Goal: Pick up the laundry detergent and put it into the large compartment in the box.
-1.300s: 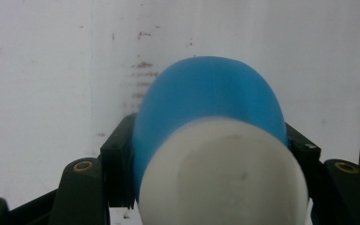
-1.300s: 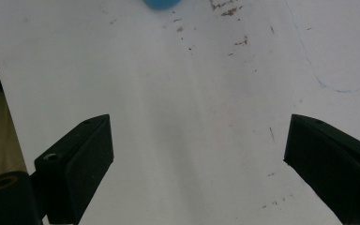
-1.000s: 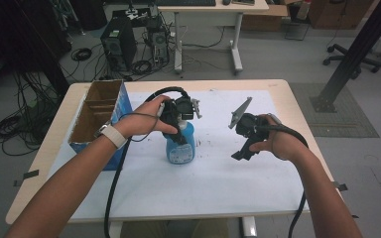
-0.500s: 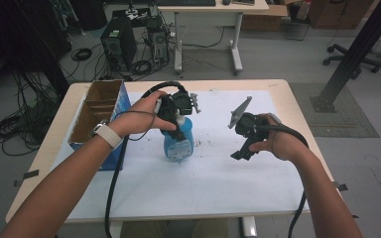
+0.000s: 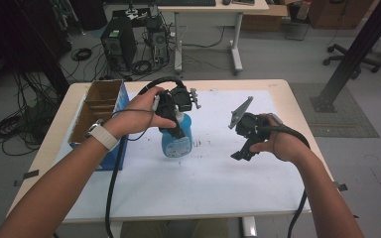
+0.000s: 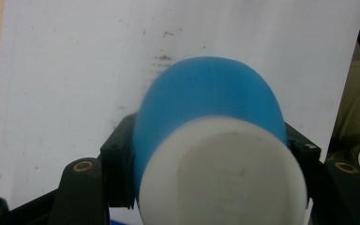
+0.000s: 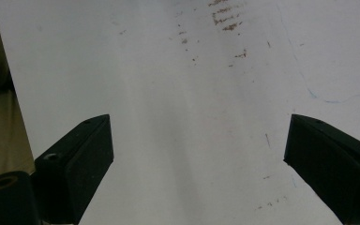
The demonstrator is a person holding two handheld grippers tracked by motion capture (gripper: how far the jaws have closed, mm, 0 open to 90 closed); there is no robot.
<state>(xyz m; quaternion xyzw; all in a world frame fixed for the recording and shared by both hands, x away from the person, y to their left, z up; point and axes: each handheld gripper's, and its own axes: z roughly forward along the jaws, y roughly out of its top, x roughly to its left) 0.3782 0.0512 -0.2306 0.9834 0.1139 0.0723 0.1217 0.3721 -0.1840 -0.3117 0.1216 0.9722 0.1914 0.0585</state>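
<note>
The left hand-held gripper (image 5: 176, 116) points down with jaws clamped, while the right hand-held gripper (image 5: 241, 148) hovers, jaws spread wide.

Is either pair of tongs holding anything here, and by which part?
The left tongs clamp the blue bottle near its top, just below the white cap. The right tongs stand open over the white sheet, holding nothing.

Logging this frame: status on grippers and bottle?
Left gripper shut on blue bottle, near its white cap. Right gripper open, nothing between its fingers, over the white sheet. Cardboard box left of bottle, apart.
</note>
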